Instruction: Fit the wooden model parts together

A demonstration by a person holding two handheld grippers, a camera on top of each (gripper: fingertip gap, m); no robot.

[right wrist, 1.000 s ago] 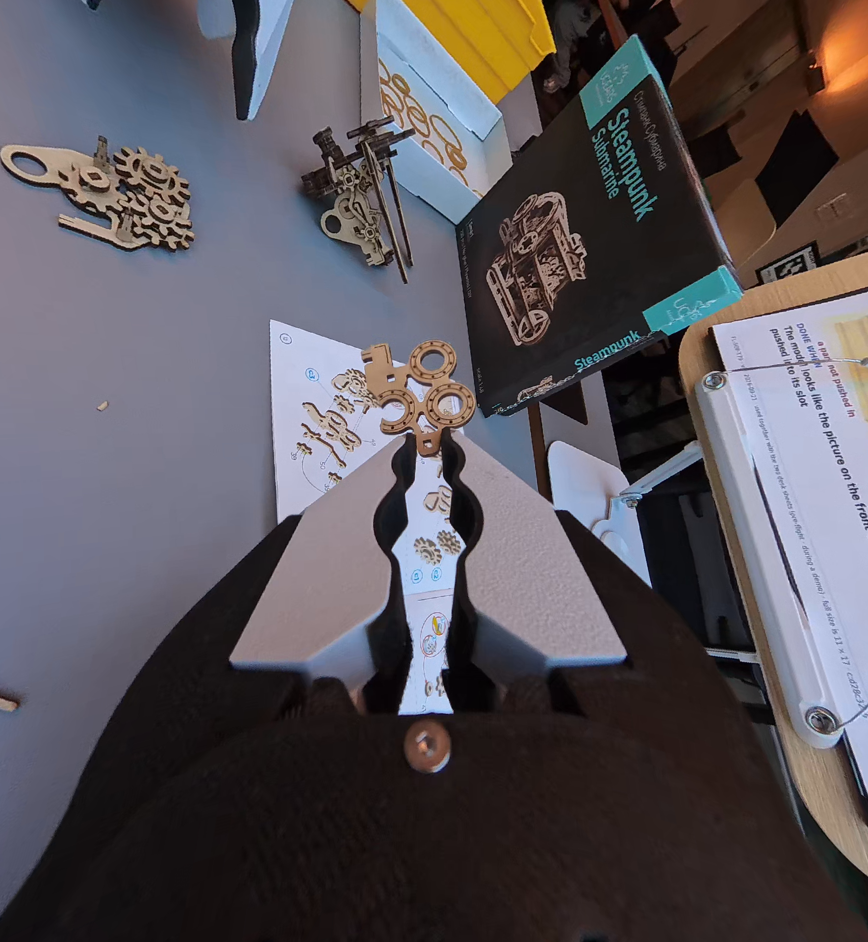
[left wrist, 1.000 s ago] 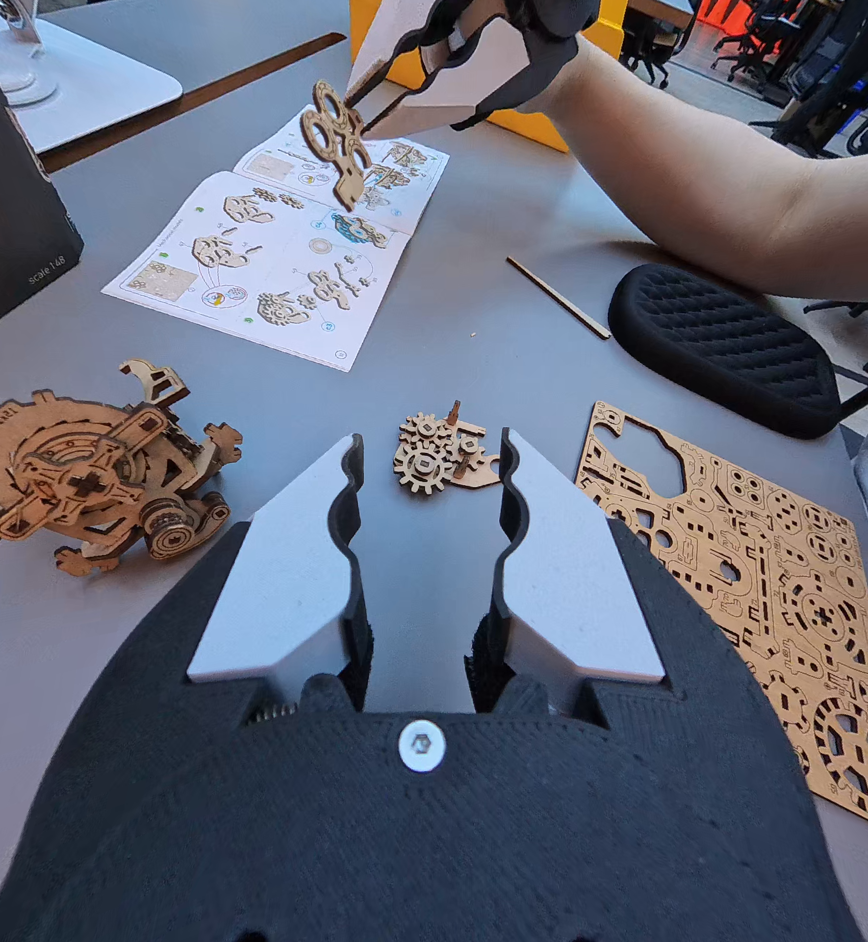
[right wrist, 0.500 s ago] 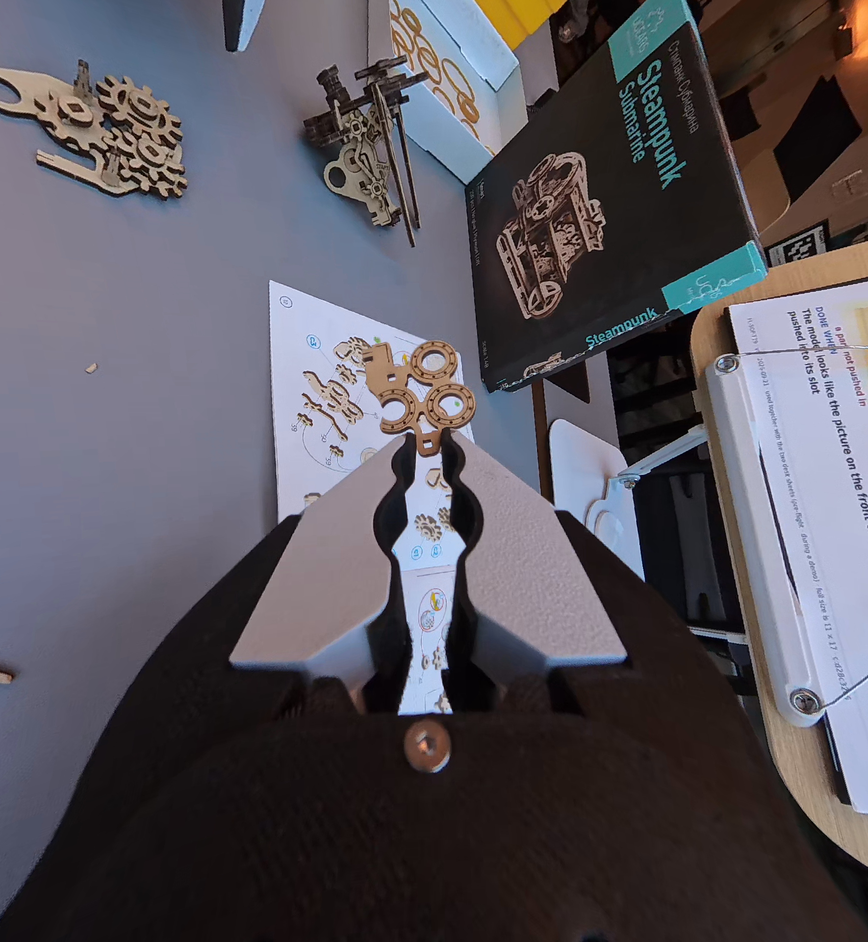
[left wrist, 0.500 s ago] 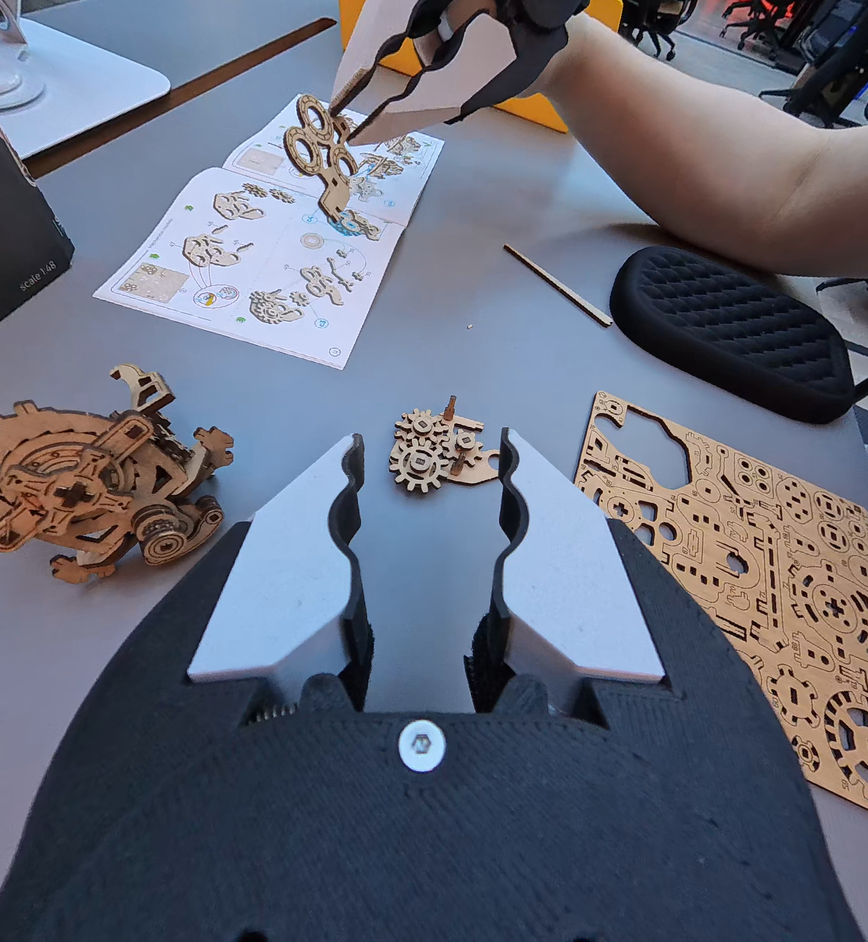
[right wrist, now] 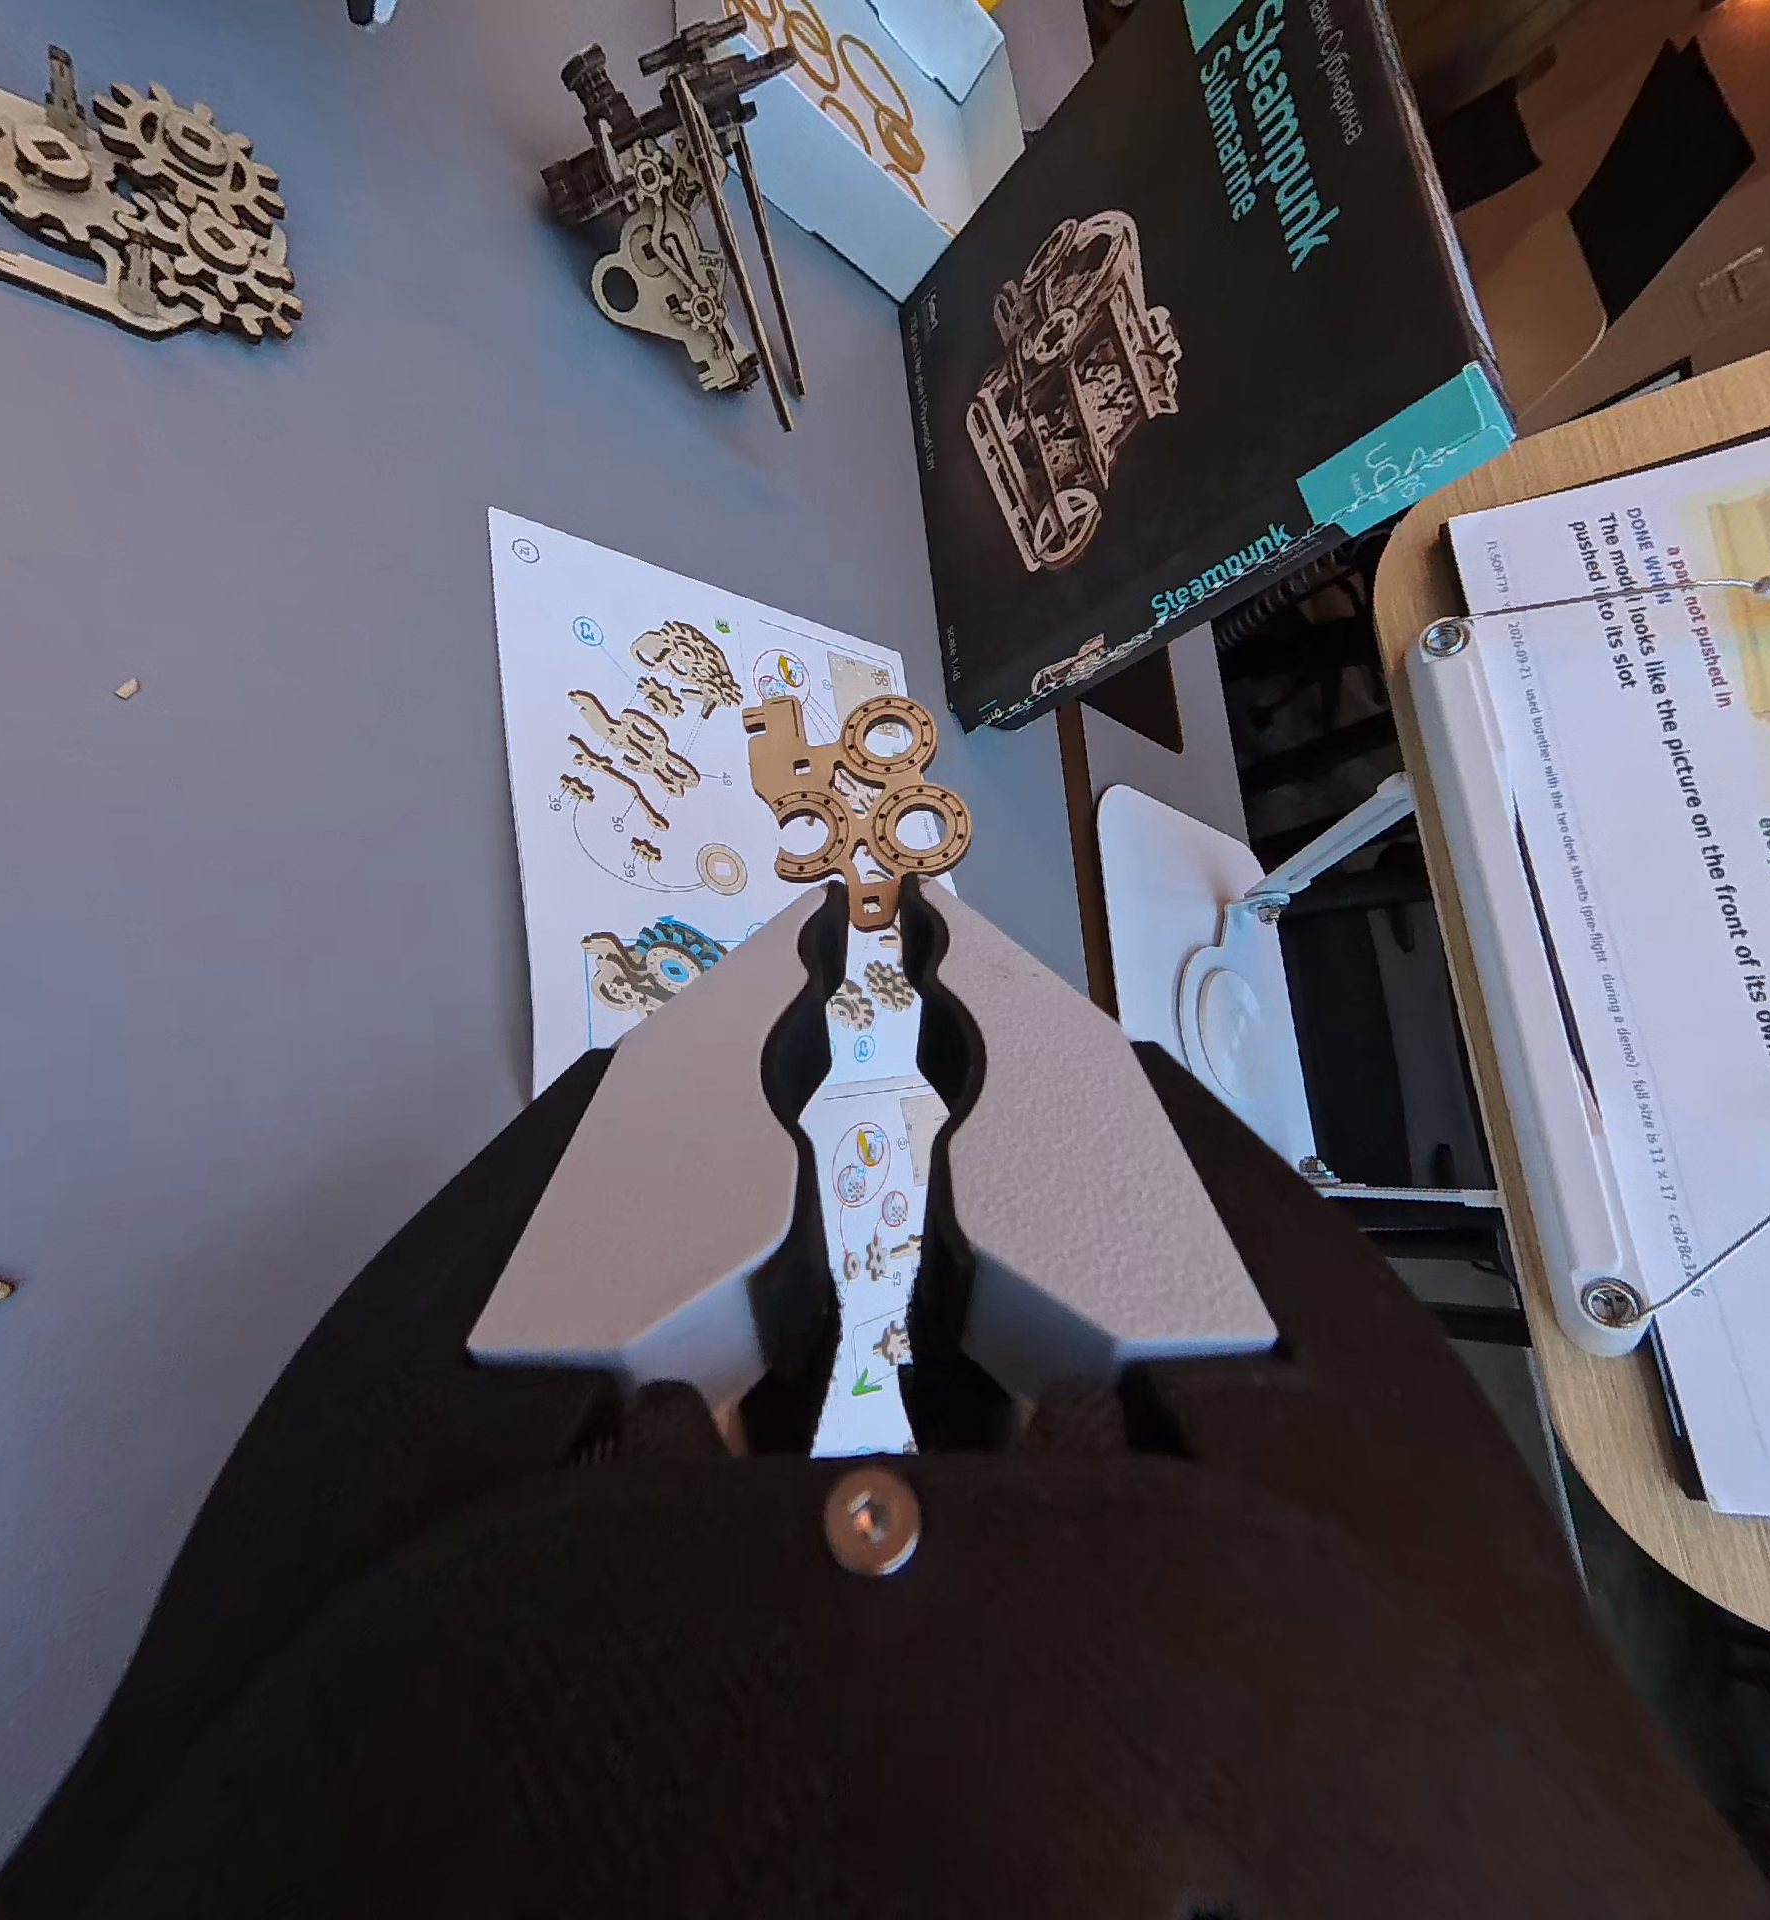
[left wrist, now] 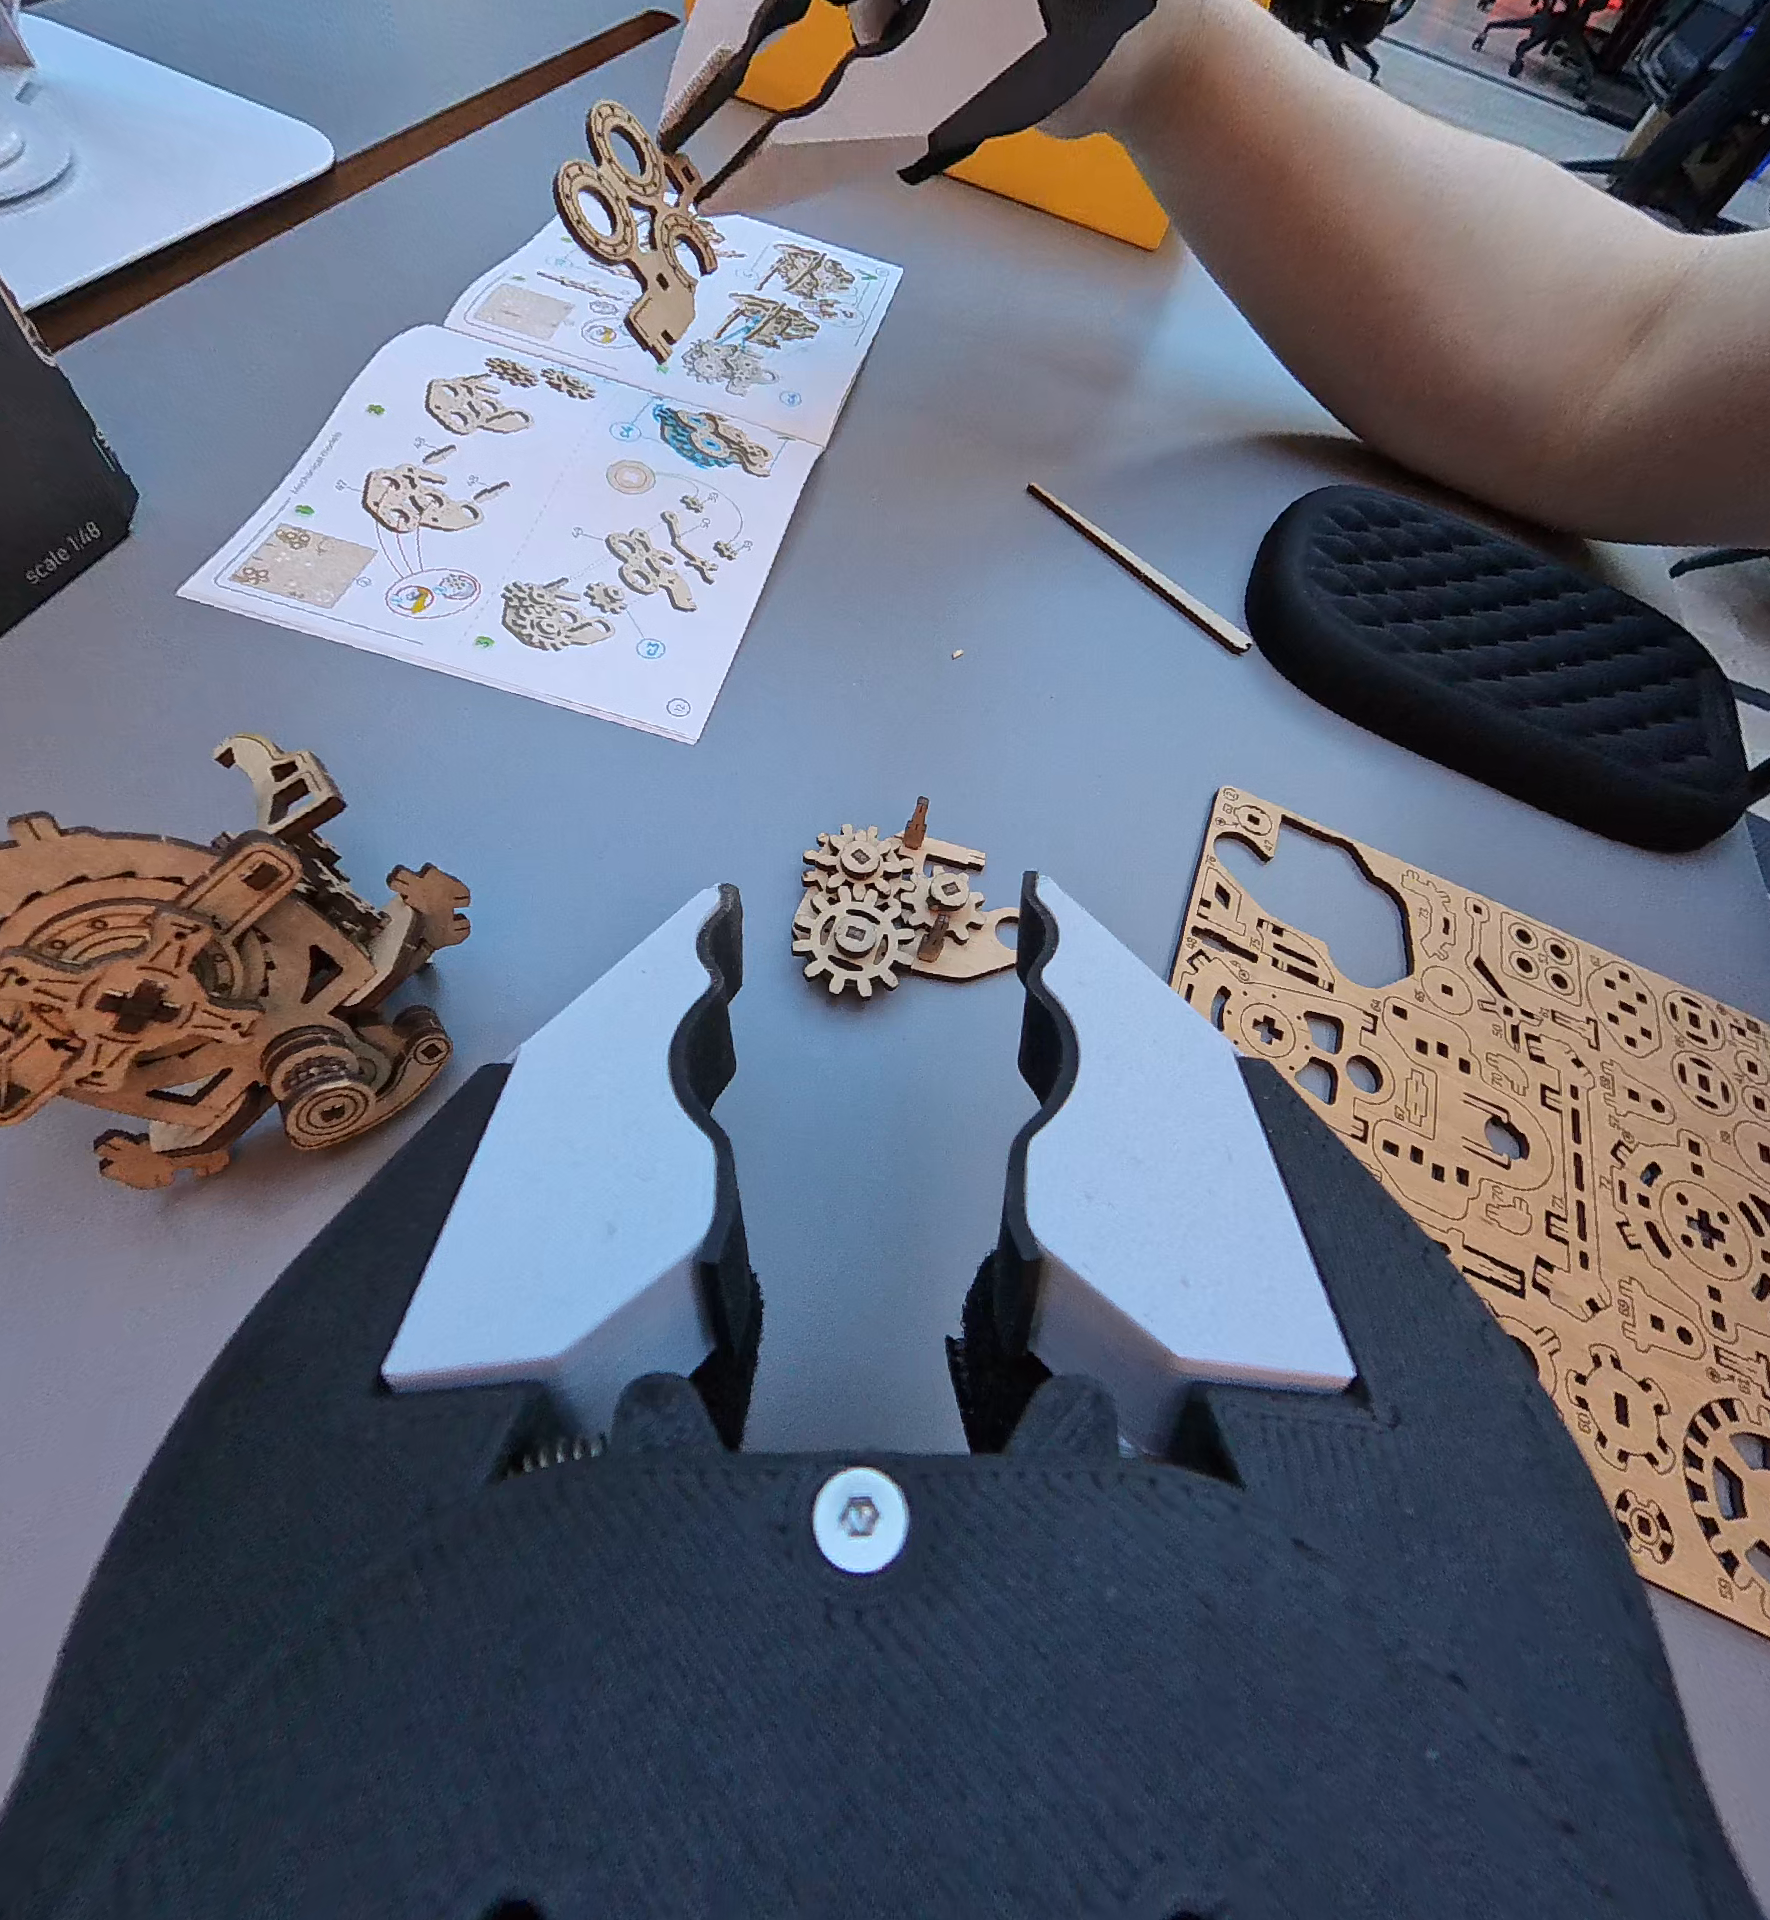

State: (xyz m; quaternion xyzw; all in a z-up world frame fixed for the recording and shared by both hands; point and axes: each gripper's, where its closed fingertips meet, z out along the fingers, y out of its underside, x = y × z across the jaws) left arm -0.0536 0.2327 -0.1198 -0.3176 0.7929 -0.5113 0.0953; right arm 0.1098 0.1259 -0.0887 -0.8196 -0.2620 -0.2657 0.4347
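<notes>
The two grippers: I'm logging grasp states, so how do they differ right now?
The right gripper is shut on a ringed wooden plate; the left gripper is open and holds nothing. The right one is raised over the booklet; the left one points low at the gear cluster on the table. Both have grey fingers with wavy black pads.

Sharp, evenly lit, wide-angle edge distortion

The right hand-held gripper (right wrist: pixel 873 902) has carried the 3-ringed wooden part (right wrist: pixel 853 798) farther over the booklet (right wrist: pixel 652 790).
</notes>
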